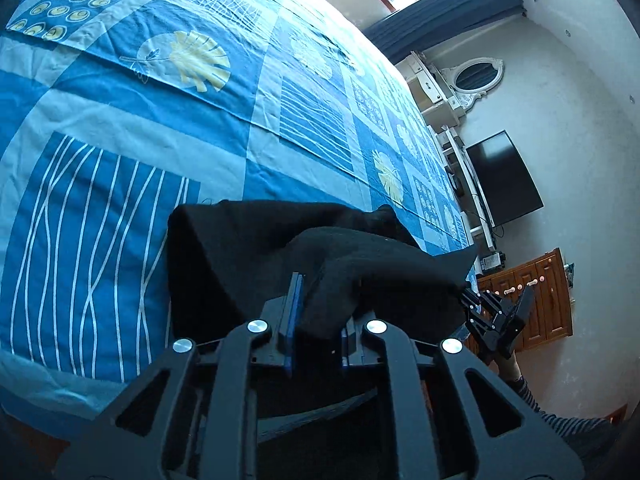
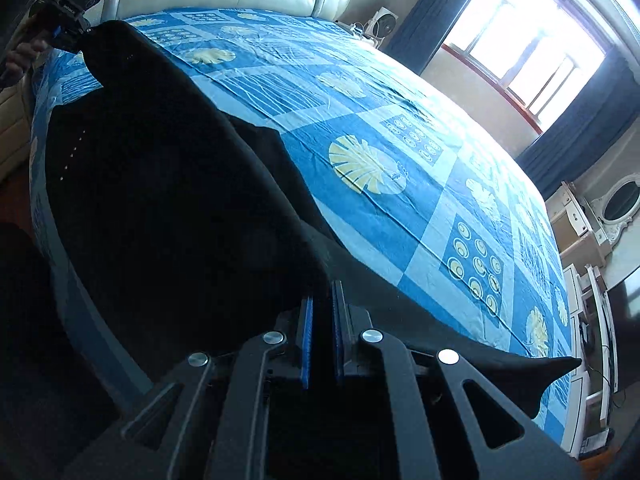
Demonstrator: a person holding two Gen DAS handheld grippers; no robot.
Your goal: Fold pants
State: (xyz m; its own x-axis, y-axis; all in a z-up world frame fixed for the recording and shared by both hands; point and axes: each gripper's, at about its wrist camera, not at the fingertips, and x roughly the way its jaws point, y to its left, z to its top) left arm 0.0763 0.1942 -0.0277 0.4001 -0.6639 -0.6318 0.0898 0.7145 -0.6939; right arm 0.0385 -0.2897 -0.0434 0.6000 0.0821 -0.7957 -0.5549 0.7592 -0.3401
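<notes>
Pants, black, soft, draped folds

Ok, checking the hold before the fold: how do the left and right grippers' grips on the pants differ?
The left gripper clamps a thick bunch of the black pants, jaws apart; the right gripper pinches a thin edge, jaws nearly closed. Both hold the same pants over the bedspread.
</notes>
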